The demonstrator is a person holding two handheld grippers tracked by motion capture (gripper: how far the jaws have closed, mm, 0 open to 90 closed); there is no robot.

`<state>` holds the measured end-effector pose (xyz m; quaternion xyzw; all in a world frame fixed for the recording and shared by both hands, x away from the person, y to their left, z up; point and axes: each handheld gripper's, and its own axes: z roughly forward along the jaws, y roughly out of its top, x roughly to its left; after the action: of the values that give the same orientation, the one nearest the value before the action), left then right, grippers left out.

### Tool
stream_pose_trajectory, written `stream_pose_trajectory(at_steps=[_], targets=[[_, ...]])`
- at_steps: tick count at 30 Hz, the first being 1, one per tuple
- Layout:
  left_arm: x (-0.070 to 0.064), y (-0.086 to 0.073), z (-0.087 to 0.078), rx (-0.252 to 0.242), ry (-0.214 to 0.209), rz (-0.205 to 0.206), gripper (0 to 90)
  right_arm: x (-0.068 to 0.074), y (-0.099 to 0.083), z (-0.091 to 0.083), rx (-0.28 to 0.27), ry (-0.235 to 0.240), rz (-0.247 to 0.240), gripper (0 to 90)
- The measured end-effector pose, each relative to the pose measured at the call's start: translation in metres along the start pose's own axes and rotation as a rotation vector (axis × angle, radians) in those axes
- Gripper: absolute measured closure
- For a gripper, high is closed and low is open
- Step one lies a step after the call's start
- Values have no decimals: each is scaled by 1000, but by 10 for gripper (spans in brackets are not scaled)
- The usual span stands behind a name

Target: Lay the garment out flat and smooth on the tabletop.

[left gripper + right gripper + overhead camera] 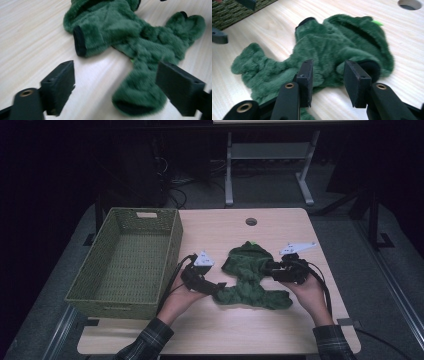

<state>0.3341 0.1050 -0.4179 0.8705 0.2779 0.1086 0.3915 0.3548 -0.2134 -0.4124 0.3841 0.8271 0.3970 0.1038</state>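
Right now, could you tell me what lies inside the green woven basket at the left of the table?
Nothing can be seen inside the green woven basket; its woven floor shows bare. The near wall hides the strip just behind it. The fuzzy green garment lies outside on the wooden table.

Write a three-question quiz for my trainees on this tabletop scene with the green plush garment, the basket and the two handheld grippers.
1. True or false: the green plush garment lies inside the woven basket.
2. Which gripper has its jaws set wider apart: A) left gripper B) right gripper?
3. Fill in: the round hole sits near the table's ____ edge, seen from the person.

Key
1. False; it lies on the wooden table, right of the basket.
2. A; a leg of the garment lies between its jaws.
3. Far.
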Motion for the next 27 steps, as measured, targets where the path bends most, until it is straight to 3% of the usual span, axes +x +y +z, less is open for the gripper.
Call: stream_pose_trajectory(at_steps=[4, 9, 12, 21, 24, 26, 27], targets=[[-11, -18, -5, 19, -10, 6, 140, 9, -1, 5, 27, 11, -10, 595], [-27, -38, -8, 51, 1, 43, 129, 24, 2, 7, 21, 33, -48, 596], [-33, -46, -6, 67, -1, 42, 129, 33, 4, 11, 23, 47, -63, 601], [-37, -67, -1, 137, 4, 44, 129, 65, 15, 27, 11, 128, -104, 657], [-37, -70, 0, 138, -1, 41, 126, 78, 19, 33, 15, 155, -127, 678], [-36, -72, 0, 122, -7, 51, 125, 82, 20, 35, 17, 164, -137, 686], [-35, -75, -1, 102, -14, 58, 125, 90, 22, 40, 15, 181, -148, 697]])
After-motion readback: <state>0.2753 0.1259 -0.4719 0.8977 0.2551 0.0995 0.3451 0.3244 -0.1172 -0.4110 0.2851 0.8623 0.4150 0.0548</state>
